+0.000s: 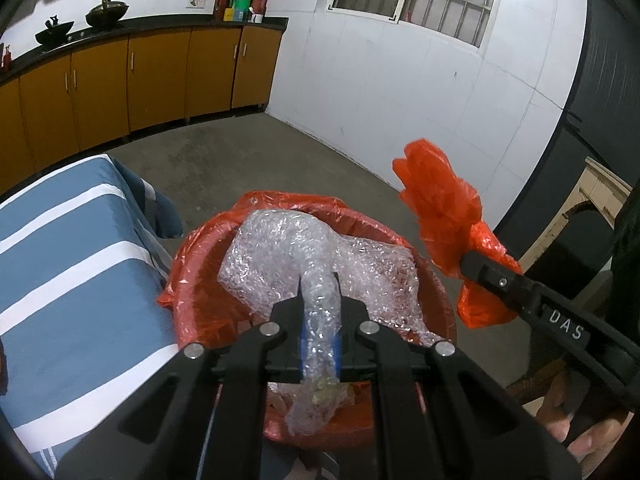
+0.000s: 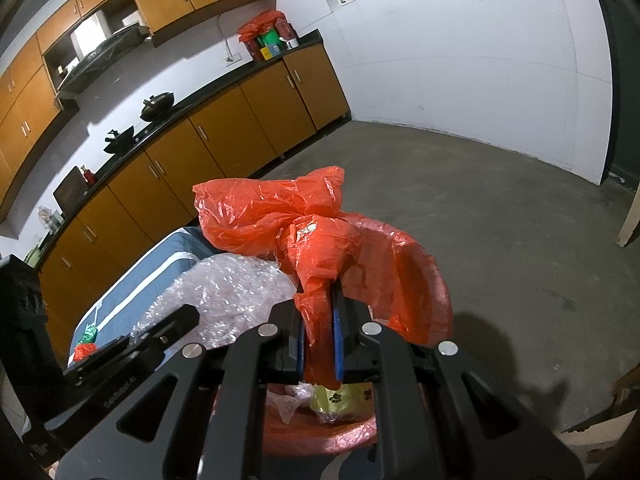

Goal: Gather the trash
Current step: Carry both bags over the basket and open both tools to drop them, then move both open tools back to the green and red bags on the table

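A red bin (image 1: 436, 280) lined with an orange bag stands on the floor. Clear bubble wrap (image 1: 280, 256) fills its top. My left gripper (image 1: 320, 320) is shut on a twisted strand of the bubble wrap above the bin. My right gripper (image 1: 472, 260) is shut on a bunched edge of the orange bag liner (image 1: 440, 204) and holds it up at the bin's right side. In the right wrist view the right gripper (image 2: 320, 312) pinches the orange bag (image 2: 272, 212), with the bubble wrap (image 2: 224, 288) to the left. A yellow wrapper (image 2: 340, 398) lies inside the bin.
A table with a blue-and-white striped cloth (image 1: 72, 264) stands left of the bin, with small green and red scraps (image 2: 86, 342) on it. Brown cabinets under a dark counter (image 1: 160, 76) line the far wall. Bare concrete floor (image 2: 500, 220) lies beyond the bin.
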Motion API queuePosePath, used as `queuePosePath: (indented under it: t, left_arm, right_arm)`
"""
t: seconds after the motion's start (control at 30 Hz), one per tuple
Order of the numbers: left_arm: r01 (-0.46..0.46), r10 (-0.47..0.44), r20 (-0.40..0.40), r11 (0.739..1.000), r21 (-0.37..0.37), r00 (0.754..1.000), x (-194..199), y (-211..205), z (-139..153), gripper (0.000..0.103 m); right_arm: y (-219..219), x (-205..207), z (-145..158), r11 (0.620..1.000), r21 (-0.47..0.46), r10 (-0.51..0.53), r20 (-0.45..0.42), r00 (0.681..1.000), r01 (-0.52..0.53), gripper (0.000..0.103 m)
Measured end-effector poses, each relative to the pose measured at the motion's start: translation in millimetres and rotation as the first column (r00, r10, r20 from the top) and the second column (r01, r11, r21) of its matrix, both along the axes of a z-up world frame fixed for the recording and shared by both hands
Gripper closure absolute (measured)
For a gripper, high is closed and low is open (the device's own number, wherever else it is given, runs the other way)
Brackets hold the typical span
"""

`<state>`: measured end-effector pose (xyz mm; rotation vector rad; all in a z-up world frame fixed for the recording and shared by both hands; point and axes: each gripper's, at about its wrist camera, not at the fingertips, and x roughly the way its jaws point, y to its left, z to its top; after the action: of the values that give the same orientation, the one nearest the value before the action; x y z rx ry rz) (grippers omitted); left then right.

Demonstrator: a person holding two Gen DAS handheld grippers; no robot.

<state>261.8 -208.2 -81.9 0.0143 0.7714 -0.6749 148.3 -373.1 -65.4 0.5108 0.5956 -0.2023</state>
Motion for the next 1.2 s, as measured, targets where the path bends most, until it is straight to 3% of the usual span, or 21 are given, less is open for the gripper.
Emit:
queuePosePath:
  t: [0.07,0.13,0.23,0.43,0.7,0.83,1.03,1.2]
  left_arm:
    - [0.002,-0.002,-0.008,1.0,0.002,1.0,1.6,-0.8,-3.0,0.084]
    - [-0.001,0.001,-0.015,1.0,0.005,1.0,2.9,-0.4,-6.3,0.076]
    - [-0.006,0.006,-0.027,1.0,0.008,1.0,5.4,2.2,-10.5,0.073]
    - [-0.049,0.05,-0.031,0.999,0.014,0.998,8.2,19.3,-13.4,0.071]
    - [-0.176,0.175,0.036,0.984,0.027,0.984,5.4,66.3,1.8,0.054]
    - [-0.279,0.274,0.088,0.959,0.049,0.958,0.8,103.9,10.9,0.046]
    - [-0.422,0.405,0.172,0.904,0.073,0.898,-13.3,162.9,19.8,0.034]
    - [-0.553,0.524,0.224,0.828,0.093,0.822,-20.9,227.2,22.8,0.029]
  right_arm:
    - [-0.8,0.3,-0.3,1.0,0.004,0.003,0.005,1.0,-0.003,0.09]
    - [-0.8,0.8,-1.1,1.0,0.009,0.009,0.007,1.0,-0.009,0.08]
    - [-1.8,1.7,-1.6,1.0,0.003,0.012,0.008,1.0,-0.012,0.064]
    - [-1.4,-1.8,-1.8,1.0,-0.007,0.001,0.0,1.0,-0.001,0.063]
    - [22.6,2.0,11.8,0.993,-0.119,0.016,-0.013,1.0,-0.018,0.063]
    - [44.2,7.7,19.0,0.986,-0.164,0.039,-0.003,0.999,-0.039,0.04]
    - [97.7,33.0,20.7,0.965,-0.189,0.184,-0.023,0.983,-0.185,0.04]
    - [153.8,55.9,17.4,0.929,-0.178,0.325,-0.03,0.945,-0.325,0.04]
